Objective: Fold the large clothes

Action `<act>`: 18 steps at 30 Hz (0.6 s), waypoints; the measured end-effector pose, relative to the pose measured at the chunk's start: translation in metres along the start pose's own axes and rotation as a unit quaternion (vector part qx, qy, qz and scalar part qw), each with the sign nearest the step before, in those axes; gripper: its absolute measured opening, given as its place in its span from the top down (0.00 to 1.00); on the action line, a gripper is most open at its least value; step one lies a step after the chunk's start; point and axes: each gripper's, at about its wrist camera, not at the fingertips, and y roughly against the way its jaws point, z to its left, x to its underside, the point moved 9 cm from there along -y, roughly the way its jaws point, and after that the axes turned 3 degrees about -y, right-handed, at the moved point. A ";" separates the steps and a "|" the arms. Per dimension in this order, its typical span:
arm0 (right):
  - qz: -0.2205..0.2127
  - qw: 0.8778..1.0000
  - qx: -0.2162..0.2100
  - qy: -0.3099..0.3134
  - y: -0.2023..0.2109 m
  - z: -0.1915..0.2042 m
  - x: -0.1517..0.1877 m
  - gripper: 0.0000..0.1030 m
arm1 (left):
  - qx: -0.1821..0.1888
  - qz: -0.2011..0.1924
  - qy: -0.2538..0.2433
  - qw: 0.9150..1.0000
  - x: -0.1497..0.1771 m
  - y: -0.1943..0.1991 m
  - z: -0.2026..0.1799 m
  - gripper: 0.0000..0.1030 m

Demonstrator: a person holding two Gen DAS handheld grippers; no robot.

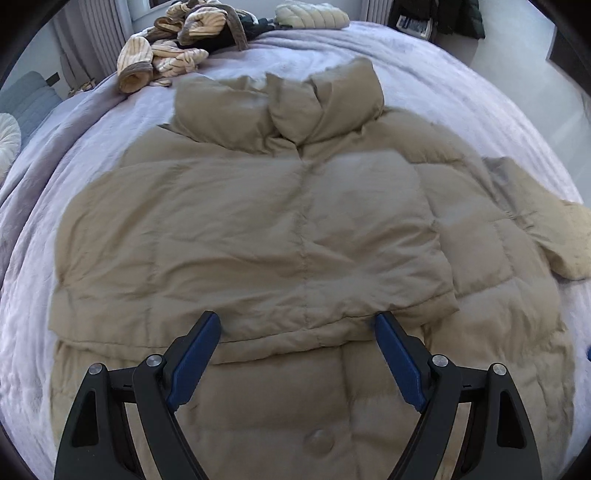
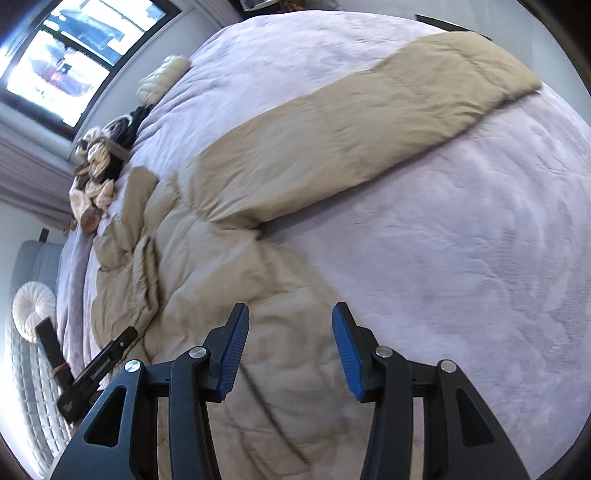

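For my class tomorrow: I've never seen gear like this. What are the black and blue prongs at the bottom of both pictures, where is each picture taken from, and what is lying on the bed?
No robot here: a person holds a pair of tongs in each hand, each with a camera looking along its fingers. One picture comes from the left tongs, the other from the right tongs. Both stand open and hold nothing. On the bed lies a tan puffer jacket, one sleeve folded across its front and the other sleeve stretched out flat. Near the bed's far edge sit a heap of clothes and a pale cushion.
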 end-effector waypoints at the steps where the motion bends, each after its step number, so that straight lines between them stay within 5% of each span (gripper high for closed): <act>1: 0.000 1.000 0.000 -0.003 0.001 -0.004 -0.001 0.51 | -0.005 0.000 0.000 1.000 -0.002 -0.005 -0.003 0.17; 8: -0.009 0.999 0.000 -0.033 0.005 -0.039 -0.016 0.50 | -0.018 0.004 0.001 1.000 -0.007 -0.010 -0.009 0.17; 11: -0.021 0.998 -0.007 -0.063 0.010 -0.055 -0.027 0.32 | -0.008 0.009 -0.003 1.000 -0.003 0.001 -0.012 0.17; 18: -0.047 0.986 -0.036 -0.158 0.010 -0.103 -0.063 0.24 | 0.021 0.026 0.008 0.999 0.001 0.021 -0.035 0.17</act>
